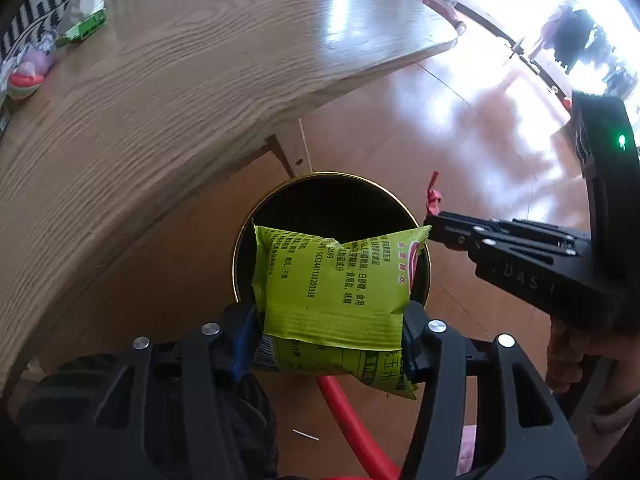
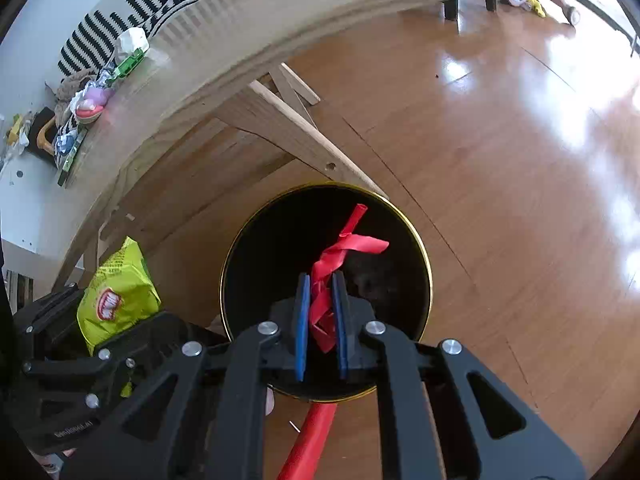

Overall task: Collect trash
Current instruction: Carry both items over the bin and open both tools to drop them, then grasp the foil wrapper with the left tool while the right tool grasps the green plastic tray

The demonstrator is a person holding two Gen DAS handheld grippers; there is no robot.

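In the left wrist view, low in the centre of the frame, the left gripper [image 1: 332, 332] is clamped on a green snack packet [image 1: 336, 280], its pads pressing the packet's two sides about halfway apart. The packet hangs over the mouth of the black bin [image 1: 240, 240] with a gold rim. It looks light, crinkly and puffy, probably slippery film, so a hold across the flat seam or the middle should serve best. In the right wrist view, lower centre, the right gripper [image 2: 322, 316] is nearly closed, pinching a red strip [image 2: 340, 256] of twisted, limp material that juts out over the same bin. It seems weightless and soft and may cling to the blue pads [image 2: 303, 320] on release. Clutter remains on the wooden table [image 2: 280, 20] at upper left.
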